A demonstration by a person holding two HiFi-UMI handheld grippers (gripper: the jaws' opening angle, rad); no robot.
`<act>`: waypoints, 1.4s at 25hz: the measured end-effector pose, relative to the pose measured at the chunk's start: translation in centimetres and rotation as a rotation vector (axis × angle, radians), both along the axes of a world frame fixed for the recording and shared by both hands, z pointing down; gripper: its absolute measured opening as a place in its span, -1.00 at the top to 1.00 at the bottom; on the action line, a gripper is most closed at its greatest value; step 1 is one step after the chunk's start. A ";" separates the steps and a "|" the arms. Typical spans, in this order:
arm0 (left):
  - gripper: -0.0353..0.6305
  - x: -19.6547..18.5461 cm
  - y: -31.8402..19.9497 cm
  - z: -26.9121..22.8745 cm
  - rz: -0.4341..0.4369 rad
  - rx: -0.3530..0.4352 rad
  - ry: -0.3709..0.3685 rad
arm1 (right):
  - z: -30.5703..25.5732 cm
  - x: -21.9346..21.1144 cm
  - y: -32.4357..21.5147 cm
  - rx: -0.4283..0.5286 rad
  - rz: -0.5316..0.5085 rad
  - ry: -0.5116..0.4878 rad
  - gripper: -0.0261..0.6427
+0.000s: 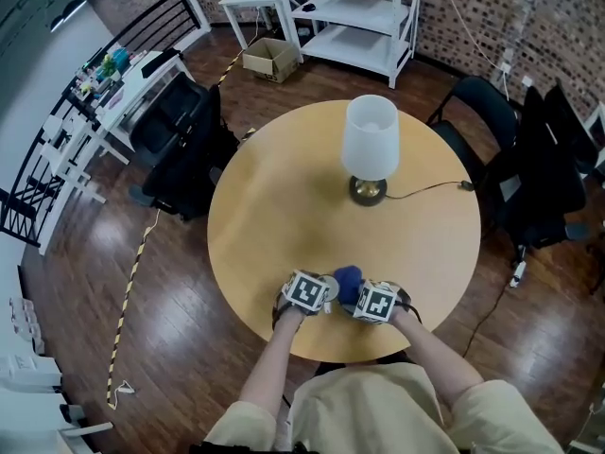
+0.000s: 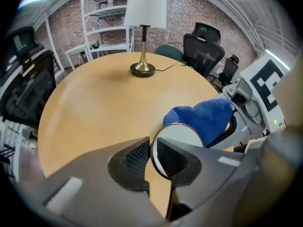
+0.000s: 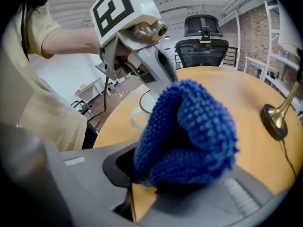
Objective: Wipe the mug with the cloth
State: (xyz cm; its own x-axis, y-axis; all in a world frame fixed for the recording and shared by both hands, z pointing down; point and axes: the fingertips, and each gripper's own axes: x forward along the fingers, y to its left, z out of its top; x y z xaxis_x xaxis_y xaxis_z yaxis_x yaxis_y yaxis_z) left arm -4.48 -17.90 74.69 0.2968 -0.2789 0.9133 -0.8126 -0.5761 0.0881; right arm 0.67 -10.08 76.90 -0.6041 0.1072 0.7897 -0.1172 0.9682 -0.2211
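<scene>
Left gripper point(image 2: 150, 157) pinches the mug point(image 2: 182, 135) by its thin rim, probably hard and slippery, well short of the lamp point(image 2: 143, 27); right gripper point(image 3: 180, 178) clamps the soft, light cloth point(image 3: 189, 126).

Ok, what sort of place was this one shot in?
Probably an office or studio-type room: black office chairs stand beside a round wooden table, a white shelving unit stands by a brick wall, and the floor is dark wood.
</scene>
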 end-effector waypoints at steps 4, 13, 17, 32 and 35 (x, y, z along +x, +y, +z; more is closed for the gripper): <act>0.78 -0.3 -0.1 -0.2 -0.126 0.000 -0.005 | -0.9 -0.3 2.0 -0.001 -0.112 0.026 0.74; 0.76 -0.4 0.5 0.5 -0.340 -0.067 0.067 | -1.2 0.7 3.8 -0.047 -0.176 0.007 0.74; 0.80 -1.7 0.7 0.9 -0.539 -0.137 0.168 | -4.0 4.1 -1.4 -0.083 0.276 -0.153 0.74; 0.81 -2.9 0.9 2.0 -0.702 -0.253 0.291 | -5.9 -1.0 0.7 -0.224 0.424 -0.248 0.75; 0.81 -2.9 0.8 2.1 -0.683 -0.262 0.311 | -3.8 0.9 1.8 -0.249 0.465 -0.179 0.75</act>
State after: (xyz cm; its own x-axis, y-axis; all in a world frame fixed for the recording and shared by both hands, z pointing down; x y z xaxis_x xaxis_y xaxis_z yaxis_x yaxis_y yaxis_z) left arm -7.41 -17.08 76.80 0.3900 -0.2788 0.8776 -0.8945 0.1116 0.4329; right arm 1.60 -8.31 73.07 -0.7548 -0.0324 0.6551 -0.4590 0.7396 -0.4922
